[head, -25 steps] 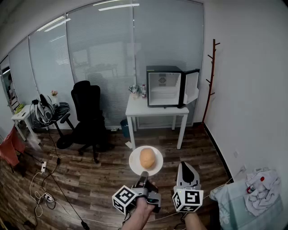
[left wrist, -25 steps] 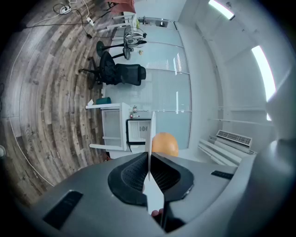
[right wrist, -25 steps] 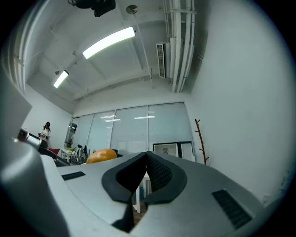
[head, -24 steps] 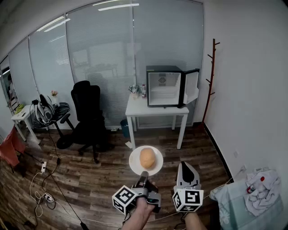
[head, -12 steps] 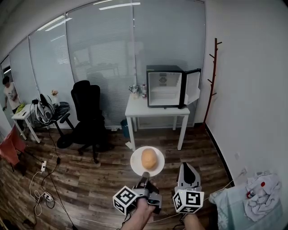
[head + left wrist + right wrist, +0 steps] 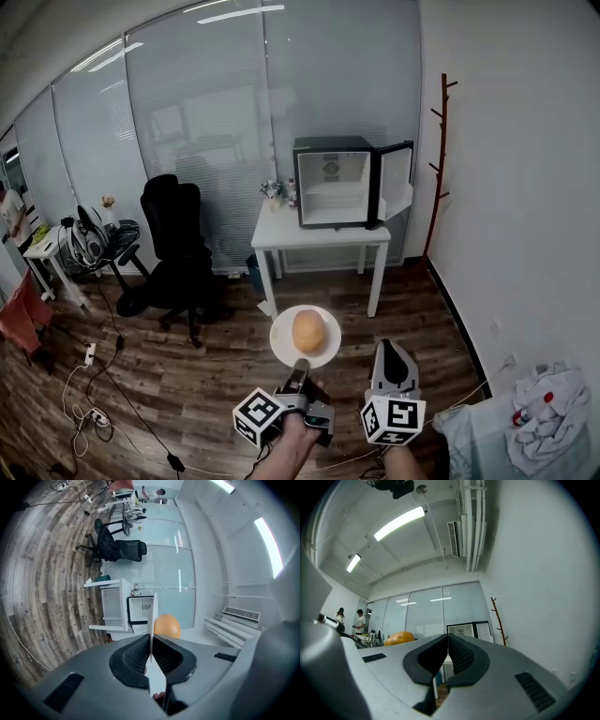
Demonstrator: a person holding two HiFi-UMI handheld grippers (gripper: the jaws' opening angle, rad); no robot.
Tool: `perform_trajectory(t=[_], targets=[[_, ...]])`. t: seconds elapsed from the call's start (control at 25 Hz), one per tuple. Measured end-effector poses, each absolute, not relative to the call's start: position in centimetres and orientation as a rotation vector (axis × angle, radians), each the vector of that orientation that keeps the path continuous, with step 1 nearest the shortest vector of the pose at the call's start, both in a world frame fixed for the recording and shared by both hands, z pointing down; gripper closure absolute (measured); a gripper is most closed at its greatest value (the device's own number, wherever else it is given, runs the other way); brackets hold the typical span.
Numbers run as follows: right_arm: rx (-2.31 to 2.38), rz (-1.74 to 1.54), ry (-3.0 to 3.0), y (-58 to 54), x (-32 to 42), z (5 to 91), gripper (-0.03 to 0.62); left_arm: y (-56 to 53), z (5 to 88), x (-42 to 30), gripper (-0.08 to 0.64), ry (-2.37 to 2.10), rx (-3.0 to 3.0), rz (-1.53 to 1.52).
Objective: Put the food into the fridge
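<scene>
**A:** What is being gripped by the left gripper (image 6: 299, 367)?

**B:** The rim of a white plate (image 6: 281, 345) is being pinched between its jaws, low in the centre of the head view. In the left gripper view the plate is being seen edge-on, straight between the pads.

**A:** And where is the food being shown?

**B:** A round, orange-brown bun (image 6: 307, 330) is being borne on the middle of that plate, above the wooden floor (image 6: 187, 375).

**A:** Is anything being held by the right gripper (image 6: 391, 349)?

**B:** Nothing. Its jaws are being pressed together, empty, just right of the left gripper at the bottom of the frame.

**A:** And the fridge?

**B:** The small black fridge (image 6: 330, 183) is being shown in the upper centre, on a white table (image 6: 281, 232), well apart from the plate. Its door (image 6: 397, 180) is being shown swung open toward the right, and the white interior is being exposed. A black office chair (image 6: 176, 246) is being shown left of the table, and a coat stand (image 6: 439, 159) against the right wall.
</scene>
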State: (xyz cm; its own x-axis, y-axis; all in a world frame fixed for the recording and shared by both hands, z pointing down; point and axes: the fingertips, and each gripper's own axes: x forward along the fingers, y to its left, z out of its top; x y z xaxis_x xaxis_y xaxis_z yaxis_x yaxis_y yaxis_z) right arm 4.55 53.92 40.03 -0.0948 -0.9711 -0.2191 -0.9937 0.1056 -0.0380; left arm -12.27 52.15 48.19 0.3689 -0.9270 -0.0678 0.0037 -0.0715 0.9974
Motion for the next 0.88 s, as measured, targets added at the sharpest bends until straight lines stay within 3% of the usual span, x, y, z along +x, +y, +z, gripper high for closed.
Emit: perform_trajectory(t=[0.44,0.88], targets=[[-1.963,0.151,2.205,48.0,6.1,40.7,0.565,46.6,47.7,-9.6,0.528,-0.882,1.413,-0.972],[-2.012,0.153,2.200,35.3,3.0,40.9,0.565,34.0,47.8,-12.6,0.528,-0.863,1.419,-0.961]])
